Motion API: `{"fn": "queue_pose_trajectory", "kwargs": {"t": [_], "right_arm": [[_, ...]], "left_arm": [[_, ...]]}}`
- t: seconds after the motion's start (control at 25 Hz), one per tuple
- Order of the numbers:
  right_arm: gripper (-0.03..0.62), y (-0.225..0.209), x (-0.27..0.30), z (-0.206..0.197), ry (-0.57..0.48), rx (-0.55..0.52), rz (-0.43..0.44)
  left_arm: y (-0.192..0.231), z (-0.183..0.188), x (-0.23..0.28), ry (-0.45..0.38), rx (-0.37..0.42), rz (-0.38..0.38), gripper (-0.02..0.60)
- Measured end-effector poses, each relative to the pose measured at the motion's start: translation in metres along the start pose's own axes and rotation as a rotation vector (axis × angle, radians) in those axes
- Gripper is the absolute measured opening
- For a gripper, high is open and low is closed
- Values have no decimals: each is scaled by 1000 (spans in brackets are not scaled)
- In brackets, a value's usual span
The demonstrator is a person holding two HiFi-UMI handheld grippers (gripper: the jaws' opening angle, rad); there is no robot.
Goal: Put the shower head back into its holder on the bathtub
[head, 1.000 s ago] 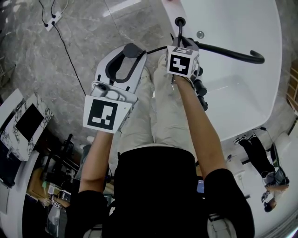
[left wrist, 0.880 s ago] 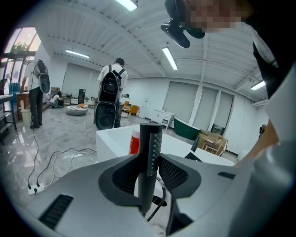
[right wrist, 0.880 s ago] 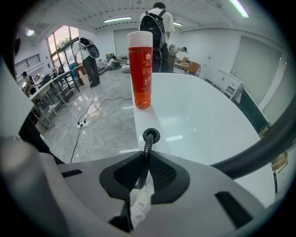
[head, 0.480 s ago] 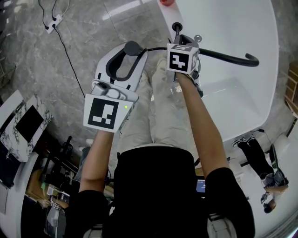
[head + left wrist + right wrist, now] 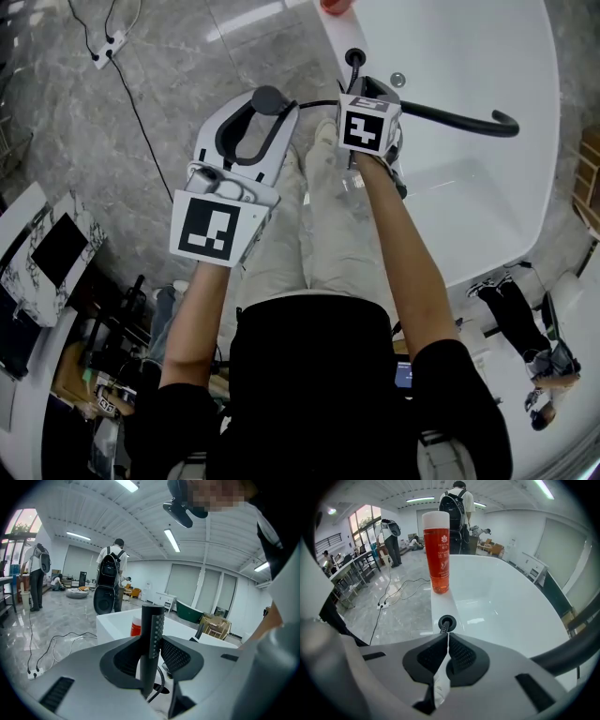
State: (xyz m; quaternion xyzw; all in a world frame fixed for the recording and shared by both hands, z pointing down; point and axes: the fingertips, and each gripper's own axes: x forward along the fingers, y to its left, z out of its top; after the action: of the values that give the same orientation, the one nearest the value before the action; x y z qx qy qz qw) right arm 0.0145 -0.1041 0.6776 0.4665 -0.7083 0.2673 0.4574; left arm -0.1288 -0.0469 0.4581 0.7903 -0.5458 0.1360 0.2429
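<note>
A black stick-shaped shower head stands upright between the pads of my left gripper, which is shut on it. In the head view that gripper is over the floor, left of the white bathtub. The black hose runs right from the shower head to the round black holder on the tub rim. My right gripper hangs just before that holder, jaws shut. The hose leaves the hole and vanishes behind its fingertips.
An orange bottle stands on the rim beyond the holder. A curved black spout reaches over the tub, with a small knob beside it. A power strip with cable lies on the marble floor. People stand farther back.
</note>
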Motion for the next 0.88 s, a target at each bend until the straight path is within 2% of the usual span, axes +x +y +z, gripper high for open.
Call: {"fn": "queue_pose_trajectory", "kwargs": {"t": [0.24, 0.52, 0.88], "right_arm": [[25, 12, -2, -2, -8, 9, 35], [26, 20, -4, -8, -25, -30, 54], [84, 35, 0, -38, 43, 8, 86]], "left_arm": [[1, -1, -2, 0, -1, -5, 143], [0, -5, -4, 4, 2, -5, 143], [-3, -18, -6, 16, -6, -12, 143]]}}
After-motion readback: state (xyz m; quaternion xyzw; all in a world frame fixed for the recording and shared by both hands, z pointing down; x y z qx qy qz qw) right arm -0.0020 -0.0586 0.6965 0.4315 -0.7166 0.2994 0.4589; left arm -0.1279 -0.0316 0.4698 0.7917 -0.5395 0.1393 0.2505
